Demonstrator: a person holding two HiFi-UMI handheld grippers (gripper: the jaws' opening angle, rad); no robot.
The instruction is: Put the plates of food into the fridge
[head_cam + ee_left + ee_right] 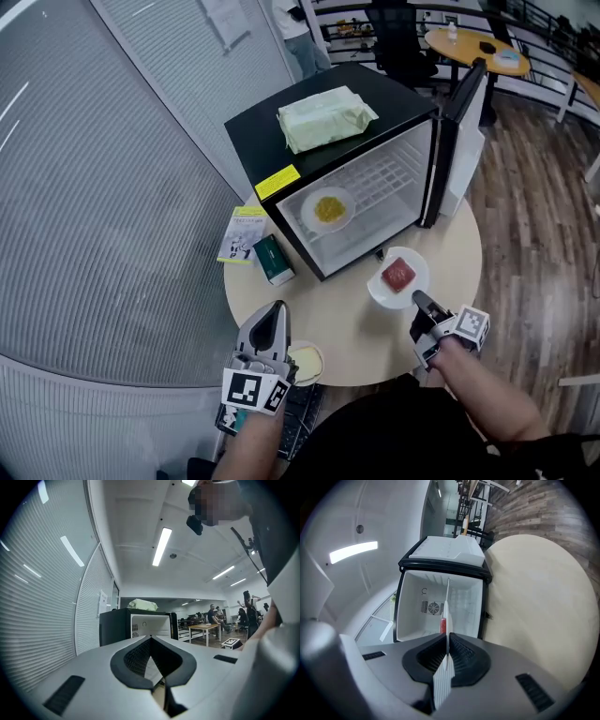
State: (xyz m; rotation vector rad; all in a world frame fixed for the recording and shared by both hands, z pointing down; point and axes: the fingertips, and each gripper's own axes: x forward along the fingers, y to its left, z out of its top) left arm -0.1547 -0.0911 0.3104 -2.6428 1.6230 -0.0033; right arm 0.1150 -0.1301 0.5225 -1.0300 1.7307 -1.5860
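The red-food plate (398,277) lies flat before the fridge (281,141) opening. The right gripper (418,300), held level and aimed fridgeward, pinches the plate's near rim. The left gripper (278,309), farther from the fridge, seems closed and empty.

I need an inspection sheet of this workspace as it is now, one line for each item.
Surface: round beige table, bearing the fridge.
Job's things: black fridge, door open; plate of yellow food inside it; plate of red food in the right gripper; plate of pale food by the left gripper.
Clutter: green bag on the fridge; booklet and green box beside it.
Grippers: right gripper shut on the red plate's rim; left gripper shut, empty.
Cables: nothing seen.
Surroundings: wood floor, ribbed wall, second table behind.
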